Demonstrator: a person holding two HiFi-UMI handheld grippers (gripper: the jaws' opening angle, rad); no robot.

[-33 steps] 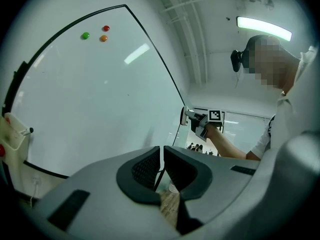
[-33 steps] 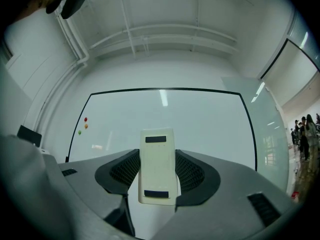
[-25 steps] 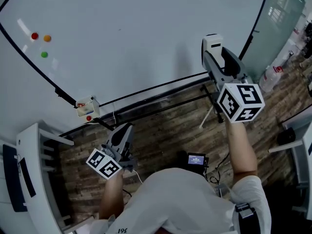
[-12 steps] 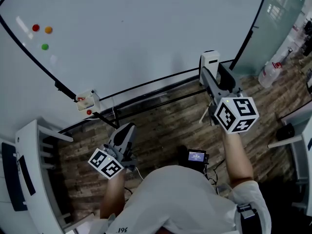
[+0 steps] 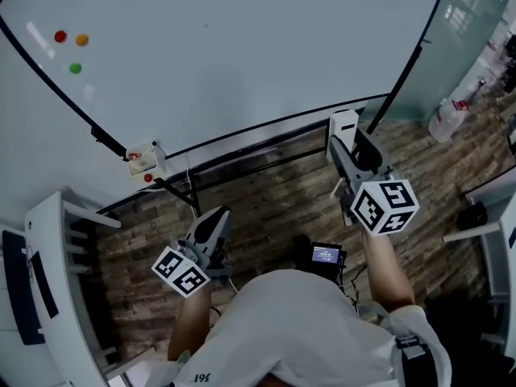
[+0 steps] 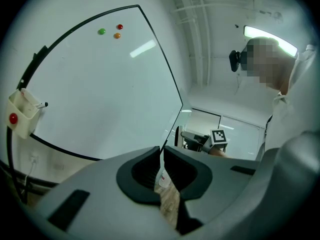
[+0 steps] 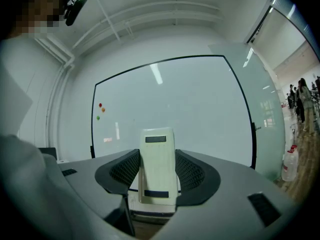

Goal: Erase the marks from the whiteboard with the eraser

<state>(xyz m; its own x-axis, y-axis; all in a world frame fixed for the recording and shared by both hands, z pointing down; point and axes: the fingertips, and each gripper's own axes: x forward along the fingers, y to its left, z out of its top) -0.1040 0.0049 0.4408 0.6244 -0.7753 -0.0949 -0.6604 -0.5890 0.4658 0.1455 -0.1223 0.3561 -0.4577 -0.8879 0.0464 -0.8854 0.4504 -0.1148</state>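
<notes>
Magnets sit far up on the left of the big whiteboard (image 5: 242, 47): a red magnet (image 5: 60, 36), an orange magnet (image 5: 81, 39) just beside it, and a green magnet (image 5: 75, 68) a little below. Lower down on the left stands a white rack (image 5: 56, 280) on the wooden floor (image 5: 266, 208). A small white box (image 5: 143, 160) with a red dot hangs on the board's black bottom edge.

Next comes the left gripper (image 5: 213, 218), held low over the floor, well apart from the board. In the left gripper view its two dark jaws are squeezed nearly together. Only a thin slit shows between them, and nothing is in it.

A little screen (image 5: 326, 255) glows on the floor in front of the person, between the two arms.

The right gripper (image 5: 343, 135) is held up higher, on the right. Its jaws hold the cream-white eraser (image 5: 344, 124) tight, one jaw on each long side. The eraser stands upright and sticks out past the jaw tips. In the head view it is near the board's bottom right corner, just under the black edge. In the right gripper view the board is straight ahead of it.

Far on the right, a clear bottle (image 5: 446, 119) with a red label stands on the floor by the glass wall (image 5: 468, 31).
</notes>
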